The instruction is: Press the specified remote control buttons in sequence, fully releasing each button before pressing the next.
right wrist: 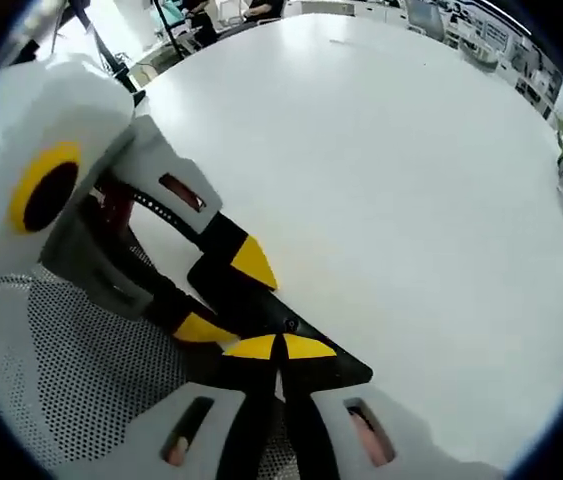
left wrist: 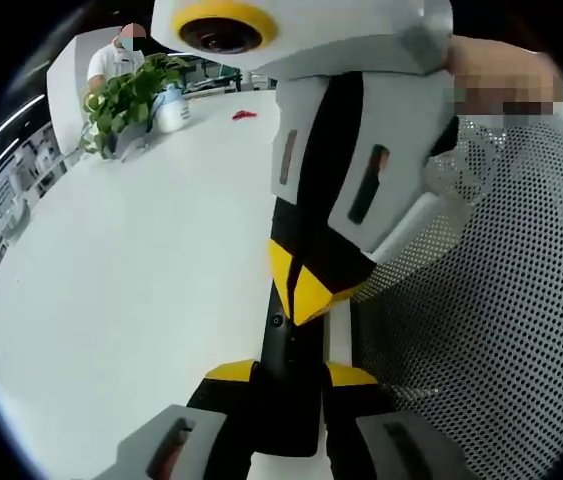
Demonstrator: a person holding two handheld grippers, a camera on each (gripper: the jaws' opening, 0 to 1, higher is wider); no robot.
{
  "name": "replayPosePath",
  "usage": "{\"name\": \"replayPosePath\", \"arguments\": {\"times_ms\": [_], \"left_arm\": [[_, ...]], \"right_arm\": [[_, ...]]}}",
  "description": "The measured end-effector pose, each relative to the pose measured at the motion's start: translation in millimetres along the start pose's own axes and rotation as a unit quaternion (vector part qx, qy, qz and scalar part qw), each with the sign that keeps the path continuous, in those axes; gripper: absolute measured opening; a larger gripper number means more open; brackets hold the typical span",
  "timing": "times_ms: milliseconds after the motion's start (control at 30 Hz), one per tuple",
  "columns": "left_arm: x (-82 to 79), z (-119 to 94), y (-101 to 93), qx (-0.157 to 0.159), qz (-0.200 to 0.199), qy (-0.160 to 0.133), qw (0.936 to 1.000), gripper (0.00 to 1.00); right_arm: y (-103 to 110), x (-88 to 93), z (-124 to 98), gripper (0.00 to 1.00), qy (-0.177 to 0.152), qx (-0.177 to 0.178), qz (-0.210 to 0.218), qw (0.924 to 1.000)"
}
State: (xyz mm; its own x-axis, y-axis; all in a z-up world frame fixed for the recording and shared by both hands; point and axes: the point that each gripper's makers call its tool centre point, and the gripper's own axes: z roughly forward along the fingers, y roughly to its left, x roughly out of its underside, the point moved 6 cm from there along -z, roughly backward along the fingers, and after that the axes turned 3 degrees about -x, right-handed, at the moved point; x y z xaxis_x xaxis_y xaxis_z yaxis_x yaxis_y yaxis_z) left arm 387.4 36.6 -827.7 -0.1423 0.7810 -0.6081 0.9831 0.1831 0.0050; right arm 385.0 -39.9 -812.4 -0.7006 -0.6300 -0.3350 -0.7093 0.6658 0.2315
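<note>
Listener: Grippers first, please. What are they doing?

Describer: In the left gripper view, the left gripper [left wrist: 291,373] is rising from the bottom edge. Its yellow-tipped fingers [left wrist: 231,372] are clamping the sides of a slim black remote control [left wrist: 291,405], which is pointing away along them. The right gripper [left wrist: 301,285] is reaching in from the top. Its two yellow tips are pressed together into one point, and that point is touching the far end of the remote control.

Listener: And from the other side?

Describer: In the right gripper view, the right gripper [right wrist: 281,347] is showing its fingers [right wrist: 251,347] closed tip to tip, holding nothing between them and sitting on the remote control [right wrist: 346,370]. The left gripper [right wrist: 226,295] is coming in from the left and gripping the remote control's edges.

Listener: Where is the remote control lying?

Describer: It is sitting over the edge of a white perforated mat [left wrist: 501,330], also seen here [right wrist: 61,370], on a wide white desk [left wrist: 131,280]. I cannot tell which button is being touched.

Listener: Anything else around?

Describer: A leafy green plant [left wrist: 121,105] is standing at the far edge of the desk. A small red object [left wrist: 244,115] is lying well apart from the grippers. A person [left wrist: 116,60] is sitting behind the plant
</note>
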Motion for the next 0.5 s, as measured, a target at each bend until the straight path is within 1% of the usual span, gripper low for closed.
{"name": "replayPosePath", "arguments": {"times_ms": [100, 300, 367, 400, 500], "left_arm": [[-0.2, -0.1, -0.1, 0.0, -0.001, 0.0, 1.0, 0.25], [-0.3, 0.1, 0.0, 0.0, 0.0, 0.0, 1.0, 0.25], [-0.4, 0.1, 0.0, 0.0, 0.0, 0.0, 1.0, 0.25], [-0.5, 0.0, 0.0, 0.0, 0.0, 0.0, 1.0, 0.25], [-0.6, -0.1, -0.2, 0.0, 0.0, 0.0, 1.0, 0.25]], "right_arm": [[1.1, 2.3, -0.4, 0.0, 0.007, -0.006, 0.005, 0.9999], [2.1, 2.9, -0.2, 0.0, 0.012, -0.008, 0.003, 0.9999], [3.9, 4.1, 0.0, 0.0, 0.017, -0.015, 0.005, 0.9997], [5.4, 4.3, 1.2, 0.0, 0.021, -0.021, 0.003, 0.9996], [8.5, 3.8, 2.6, 0.0, 0.024, -0.022, -0.011, 0.9994]]}}
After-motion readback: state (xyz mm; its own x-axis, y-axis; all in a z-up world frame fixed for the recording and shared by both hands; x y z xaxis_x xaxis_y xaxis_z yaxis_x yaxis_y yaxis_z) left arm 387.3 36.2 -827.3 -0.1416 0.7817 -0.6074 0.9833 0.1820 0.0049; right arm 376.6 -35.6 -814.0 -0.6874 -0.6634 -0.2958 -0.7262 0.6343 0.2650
